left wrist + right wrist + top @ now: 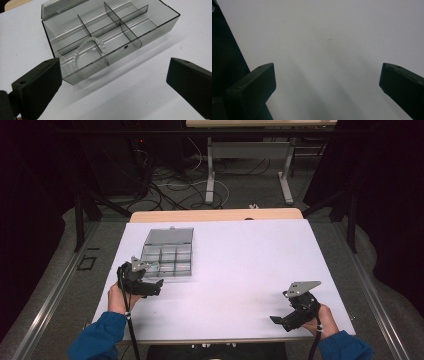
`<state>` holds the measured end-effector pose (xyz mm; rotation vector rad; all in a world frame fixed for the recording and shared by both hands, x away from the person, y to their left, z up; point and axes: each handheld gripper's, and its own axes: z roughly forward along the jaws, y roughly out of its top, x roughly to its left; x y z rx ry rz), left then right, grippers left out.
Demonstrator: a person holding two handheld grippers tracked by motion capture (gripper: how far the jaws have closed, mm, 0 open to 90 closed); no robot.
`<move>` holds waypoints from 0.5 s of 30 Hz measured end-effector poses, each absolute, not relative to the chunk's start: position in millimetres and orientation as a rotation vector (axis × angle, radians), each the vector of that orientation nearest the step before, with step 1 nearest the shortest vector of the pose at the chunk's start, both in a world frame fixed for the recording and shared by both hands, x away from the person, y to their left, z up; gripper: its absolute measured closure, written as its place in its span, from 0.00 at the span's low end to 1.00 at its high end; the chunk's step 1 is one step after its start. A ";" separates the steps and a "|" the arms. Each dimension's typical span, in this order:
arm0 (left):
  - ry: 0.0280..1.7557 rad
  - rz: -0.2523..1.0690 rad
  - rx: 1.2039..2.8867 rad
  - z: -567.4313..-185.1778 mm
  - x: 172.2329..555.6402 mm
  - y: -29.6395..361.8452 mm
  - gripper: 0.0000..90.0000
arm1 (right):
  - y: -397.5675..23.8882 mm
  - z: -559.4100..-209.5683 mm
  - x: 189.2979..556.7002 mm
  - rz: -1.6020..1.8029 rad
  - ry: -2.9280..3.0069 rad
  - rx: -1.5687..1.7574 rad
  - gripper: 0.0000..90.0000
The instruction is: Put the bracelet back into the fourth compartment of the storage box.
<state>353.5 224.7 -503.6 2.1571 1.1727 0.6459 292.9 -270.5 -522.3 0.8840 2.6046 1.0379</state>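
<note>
A clear grey compartment box (167,257) stands open on the left part of the white table (240,260). In the left gripper view the box (160,25) shows several divided cells. A white bead bracelet (74,60) lies curved in the cell nearest my jaws. My left gripper (152,287) sits just in front of the box, near its front left corner. Its jaws (113,72) are open, with nothing between them. My right gripper (280,321) is at the front right of the table, and its jaws (328,77) are open over bare white surface.
The box's lid (169,236) is folded back on the far side. A wooden strip (215,215) runs along the table's far edge. Beyond it stand another table's legs (210,180), with cables on the floor. A person's blue sleeves (97,337) come in from the front edge.
</note>
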 end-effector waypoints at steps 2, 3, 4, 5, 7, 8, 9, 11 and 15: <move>1.167 0.648 2.155 -504.9 351.3 225.1 0.00 | -270.5 -522.2 292.7 1.037 2.605 0.885 0.00; 1.175 0.630 2.158 -504.9 349.6 225.3 0.00 | -270.6 -522.2 292.6 1.036 2.605 0.885 0.00; 1.170 0.640 2.149 -505.9 347.9 225.8 0.00 | -270.7 -522.1 292.5 1.036 2.604 0.886 0.00; 1.165 0.644 2.156 -505.8 346.7 226.3 0.00 | -271.0 -522.0 292.6 1.042 2.603 0.879 0.00; 1.159 0.642 2.155 -506.3 343.4 227.0 0.00 | -271.5 -521.4 292.7 1.037 2.615 0.879 0.00; 1.159 0.641 2.156 -506.3 341.6 227.1 0.00 | -271.4 -521.3 292.6 1.036 2.614 0.883 0.00; 1.152 0.634 2.159 -506.1 340.0 227.5 0.00 | -271.4 -521.4 292.8 1.033 2.611 0.880 0.00; 1.149 0.635 2.160 -505.6 336.2 227.2 0.00 | -271.0 -521.8 292.2 1.040 2.599 0.883 0.00; 1.133 0.628 2.168 -505.6 329.4 226.2 0.00 | -270.8 -521.5 291.6 1.039 2.592 0.890 0.00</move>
